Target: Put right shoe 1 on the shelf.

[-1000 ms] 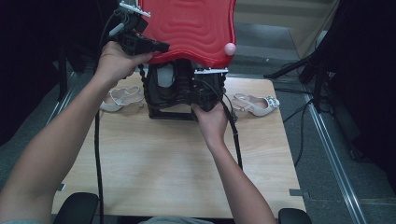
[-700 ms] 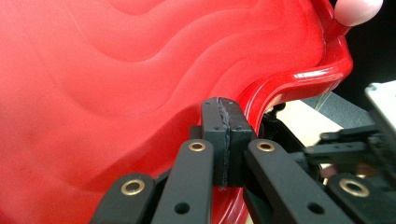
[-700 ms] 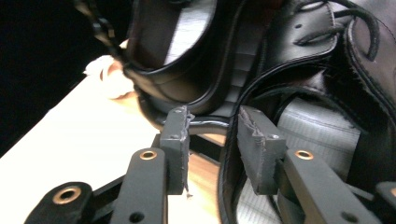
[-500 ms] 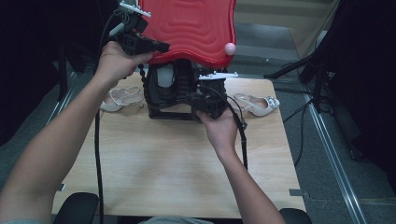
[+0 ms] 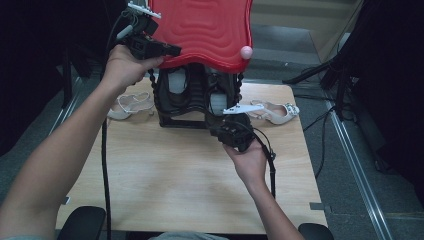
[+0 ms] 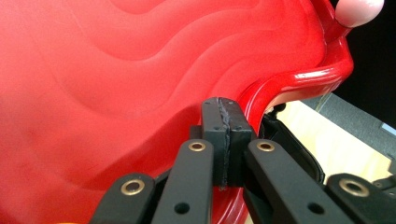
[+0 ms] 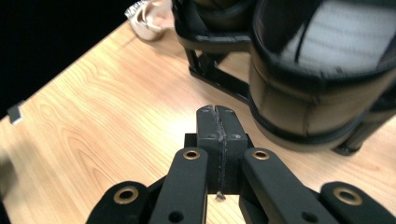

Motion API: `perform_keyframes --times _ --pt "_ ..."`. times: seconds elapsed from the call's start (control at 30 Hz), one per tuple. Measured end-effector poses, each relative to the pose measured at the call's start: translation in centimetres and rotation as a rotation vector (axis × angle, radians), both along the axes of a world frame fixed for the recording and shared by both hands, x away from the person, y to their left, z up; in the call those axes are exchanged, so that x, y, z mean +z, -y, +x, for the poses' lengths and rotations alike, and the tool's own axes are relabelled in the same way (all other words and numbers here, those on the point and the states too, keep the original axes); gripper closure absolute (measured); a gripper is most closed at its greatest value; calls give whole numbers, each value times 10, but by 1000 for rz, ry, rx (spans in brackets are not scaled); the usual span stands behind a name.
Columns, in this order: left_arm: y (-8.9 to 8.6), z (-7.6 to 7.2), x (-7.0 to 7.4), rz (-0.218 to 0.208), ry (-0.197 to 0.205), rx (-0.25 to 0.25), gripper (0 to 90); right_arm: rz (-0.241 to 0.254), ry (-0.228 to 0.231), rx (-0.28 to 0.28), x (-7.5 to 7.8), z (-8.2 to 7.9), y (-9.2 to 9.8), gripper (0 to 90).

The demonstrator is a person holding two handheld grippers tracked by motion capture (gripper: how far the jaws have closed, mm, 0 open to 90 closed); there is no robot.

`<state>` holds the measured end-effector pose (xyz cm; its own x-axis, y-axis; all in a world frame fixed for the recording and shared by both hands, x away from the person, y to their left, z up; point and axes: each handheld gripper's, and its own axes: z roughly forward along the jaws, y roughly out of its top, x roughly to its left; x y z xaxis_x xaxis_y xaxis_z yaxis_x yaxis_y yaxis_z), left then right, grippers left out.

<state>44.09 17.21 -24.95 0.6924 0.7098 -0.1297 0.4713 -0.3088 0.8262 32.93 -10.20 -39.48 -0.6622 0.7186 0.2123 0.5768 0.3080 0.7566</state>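
Note:
A red hard-shell lid (image 5: 205, 30) with a wavy surface and a pink knob (image 5: 246, 51) stands raised over a black case (image 5: 192, 97) on the wooden table (image 5: 165, 180). My left gripper (image 5: 172, 50) is at the lid's left edge. In the left gripper view it (image 6: 223, 112) is shut, pads together, against the red lid (image 6: 116, 84). My right gripper (image 5: 217, 127) hovers over the table just in front of the case's right corner. Its jaws have just been closing, and in the right gripper view it (image 7: 217, 119) is shut with nothing between the pads, the case (image 7: 317, 93) close at the right.
A white sandal (image 5: 127, 105) lies left of the case and another (image 5: 275, 112) lies to its right; one sandal (image 7: 152, 18) appears in the right gripper view. Cables trail from both grippers. Dark floor and stands surround the table.
My right gripper has drawn back from the case's front toward the near right and its jaws have shut empty. The left hand and the red lid have stayed put.

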Motion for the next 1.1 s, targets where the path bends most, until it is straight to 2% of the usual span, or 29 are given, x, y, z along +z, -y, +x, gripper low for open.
perform_keyframes --times 0.1,0.23,0.3,0.4,0.63,0.77,0.93,1.1 --pt "0 0 0 0 0 -1 900 1 -6 -23 -9 6 6 900" --pt "0 0 0 0 -2 0 900 8 -3 -63 -14 15 8 900" --pt "0 0 0 1 -2 1 900 33 -29 -57 -14 18 7 900" --pt "0 0 0 0 -2 1 900 19 -10 -53 -15 18 3 900" --pt "0 -1 0 2 0 2 900 4 4 -72 -10 26 -8 900" --pt "0 -1 0 4 0 0 900 26 12 -80 -9 34 -12 900" --pt "0 -1 0 2 2 1 900 28 18 -100 -5 47 -16 900" --pt "0 -1 0 -1 2 2 900 -8 41 -142 1 60 -20 900"
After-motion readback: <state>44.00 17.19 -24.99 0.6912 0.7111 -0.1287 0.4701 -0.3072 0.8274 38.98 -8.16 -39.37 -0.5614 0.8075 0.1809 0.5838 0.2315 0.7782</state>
